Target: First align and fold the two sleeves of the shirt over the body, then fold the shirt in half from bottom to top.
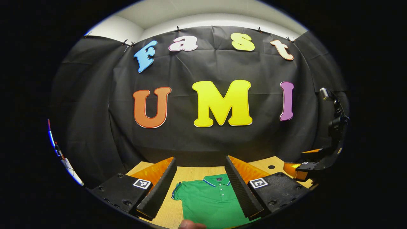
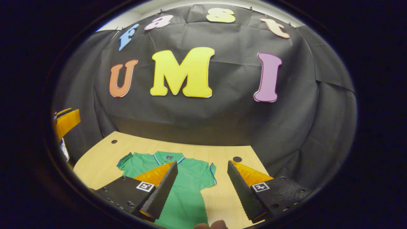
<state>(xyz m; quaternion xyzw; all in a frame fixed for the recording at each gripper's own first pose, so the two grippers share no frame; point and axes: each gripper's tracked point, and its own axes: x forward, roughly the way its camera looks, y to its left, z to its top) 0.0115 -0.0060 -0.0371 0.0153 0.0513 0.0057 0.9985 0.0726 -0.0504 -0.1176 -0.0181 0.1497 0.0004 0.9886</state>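
Lying flat on the wooden table [image 2: 101, 152], collar toward the black cloth wall [image 2: 222, 121]: a green polo shirt [image 2: 187, 187], blue-and-white trim at collar and cuffs, short sleeves spread out to both sides. Left gripper [image 1: 201, 186] raised above it, jaws wide apart, empty. Right gripper [image 2: 202, 189] likewise gaping, empty, over the shirt's right sleeve.

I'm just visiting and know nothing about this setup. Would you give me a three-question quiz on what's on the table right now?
1. True or false: the green polo shirt has both sleeves folded over its body.
2. What does the shirt lie on?
A. the wooden table
B. a metal tray
C. the floor
3. Fill in: the left tool and right tool both hang above the shirt with jaws ____.

Key: 1 false, the sleeves lie spread out; 2 A; 3 open.
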